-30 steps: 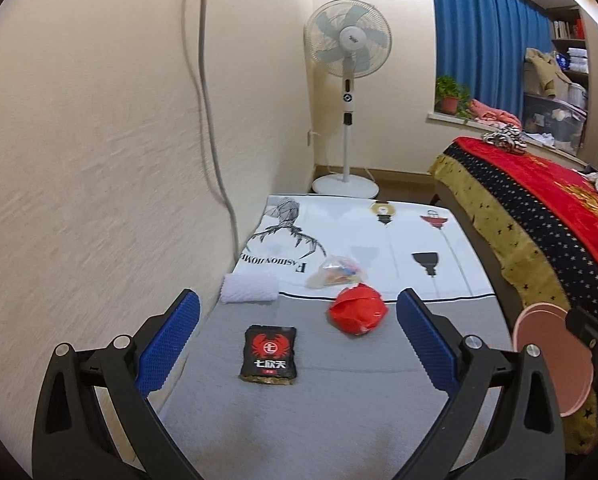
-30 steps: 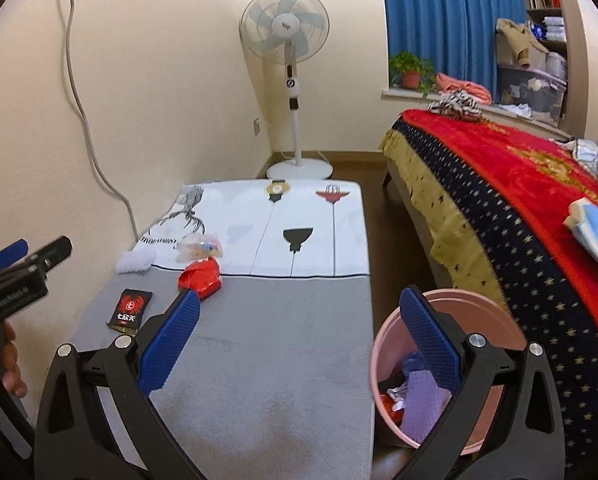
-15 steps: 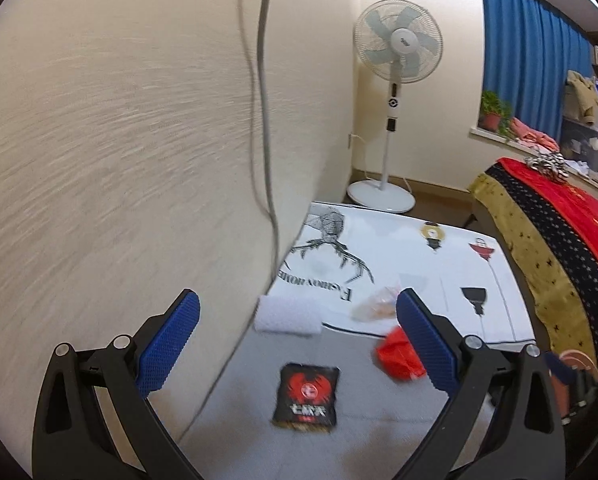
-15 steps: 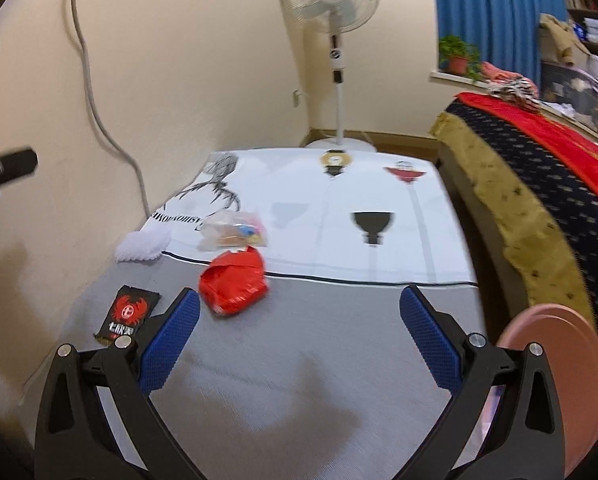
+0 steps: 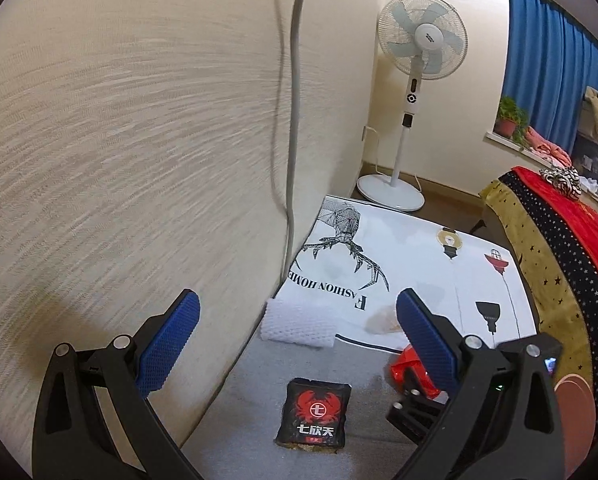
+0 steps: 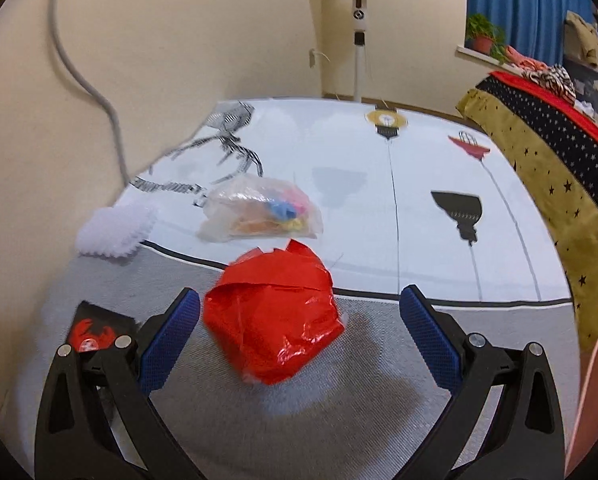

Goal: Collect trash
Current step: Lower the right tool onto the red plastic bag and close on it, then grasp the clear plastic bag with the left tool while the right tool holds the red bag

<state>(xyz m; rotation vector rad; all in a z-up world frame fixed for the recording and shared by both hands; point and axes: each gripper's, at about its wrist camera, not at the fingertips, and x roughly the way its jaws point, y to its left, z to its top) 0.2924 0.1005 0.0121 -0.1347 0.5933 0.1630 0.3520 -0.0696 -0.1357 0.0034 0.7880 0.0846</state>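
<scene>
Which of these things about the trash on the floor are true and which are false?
1. The right gripper is open, with the red wrapper lying between its fingers. True.
2. The left gripper is squeezing the black packet. False: it is open, and the packet lies untouched on the grey mat.
3. The clear bag has colourful bits inside. True.
4. The white foam piece sits on top of the red wrapper. False: it lies apart from it, near the wall.
5. The fan stands on the bed. False: it stands on the floor by the wall.
</scene>
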